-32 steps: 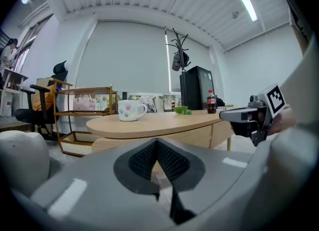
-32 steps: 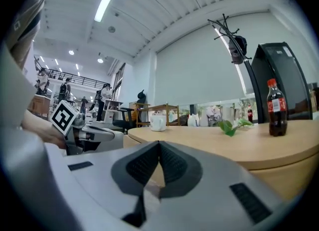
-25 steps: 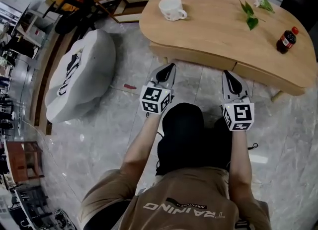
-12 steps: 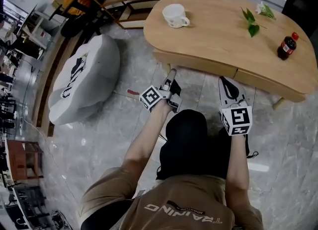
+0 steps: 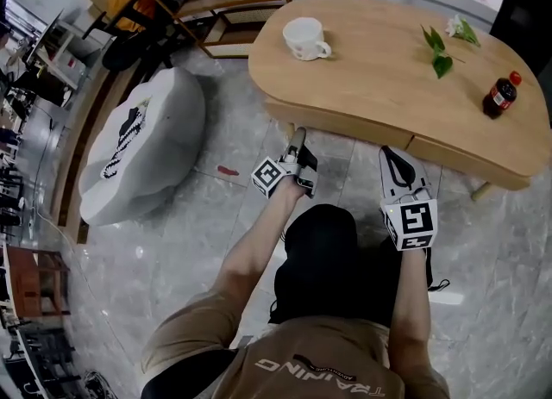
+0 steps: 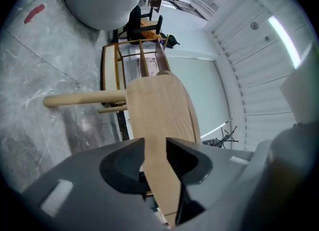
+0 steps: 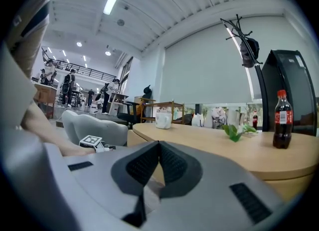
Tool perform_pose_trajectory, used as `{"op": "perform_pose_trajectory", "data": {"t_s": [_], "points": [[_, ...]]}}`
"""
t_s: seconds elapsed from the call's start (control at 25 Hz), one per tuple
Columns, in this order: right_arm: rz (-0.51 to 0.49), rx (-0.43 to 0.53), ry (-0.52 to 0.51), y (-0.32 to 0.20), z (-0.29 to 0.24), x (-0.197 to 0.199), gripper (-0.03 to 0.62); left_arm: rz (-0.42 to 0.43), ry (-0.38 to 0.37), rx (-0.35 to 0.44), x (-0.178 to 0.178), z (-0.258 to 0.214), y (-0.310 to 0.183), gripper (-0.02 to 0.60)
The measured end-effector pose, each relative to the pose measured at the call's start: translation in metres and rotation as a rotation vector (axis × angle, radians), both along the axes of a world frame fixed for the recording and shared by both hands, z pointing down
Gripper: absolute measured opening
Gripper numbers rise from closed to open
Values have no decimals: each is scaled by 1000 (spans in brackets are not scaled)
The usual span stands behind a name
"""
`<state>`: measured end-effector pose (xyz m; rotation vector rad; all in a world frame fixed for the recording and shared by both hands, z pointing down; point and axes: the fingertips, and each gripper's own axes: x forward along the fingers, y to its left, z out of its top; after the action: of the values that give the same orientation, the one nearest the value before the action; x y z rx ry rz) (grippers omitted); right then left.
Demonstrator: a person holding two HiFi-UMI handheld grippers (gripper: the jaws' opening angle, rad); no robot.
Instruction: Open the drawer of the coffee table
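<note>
The table point(image 5: 379, 52) stands right in front of the kneeling person, and its drawer point(image 5: 345, 123), a plain wooden front under the top's near edge, is fully shut with no gap showing. The left gripper point(image 5: 297, 135) lies rolled on its side with its tips close to the left end of that front, probably so that the jaws can straddle the lower lip of a front that has no knob. Its jaws have just been opening and stand a little apart; wood shows through the gap, but the pads do not seem to press on it, so nothing is held yet. The right gripper point(image 5: 388, 152) is clenched on nothing and waits just short of the edge, likely as a spare. The cup point(image 5: 304, 38), sprig point(image 5: 440, 48) and bottle point(image 5: 498, 96) sit well back on top, clear of the pull
</note>
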<state>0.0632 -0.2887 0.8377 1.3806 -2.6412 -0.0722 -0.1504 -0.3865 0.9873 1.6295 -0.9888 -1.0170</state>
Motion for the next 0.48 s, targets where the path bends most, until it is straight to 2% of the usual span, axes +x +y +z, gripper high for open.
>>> {"op": "perform_pose_trajectory", "data": {"t_s": [0.08, 0.12, 0.28, 0.48], "points": [[-2, 0, -3, -1, 0, -3, 5, -14, 39, -20, -1, 16, -6, 205], [-4, -1, -4, -1, 1, -4, 5, -12, 66, -12, 0, 22, -9, 224], [1, -17, 1, -4, 10, -3, 5, -9, 95, 96, 5, 23, -24, 241], [14, -53, 14, -6, 25, 4, 5, 13, 201, 257, 10, 8, -31, 241]]}}
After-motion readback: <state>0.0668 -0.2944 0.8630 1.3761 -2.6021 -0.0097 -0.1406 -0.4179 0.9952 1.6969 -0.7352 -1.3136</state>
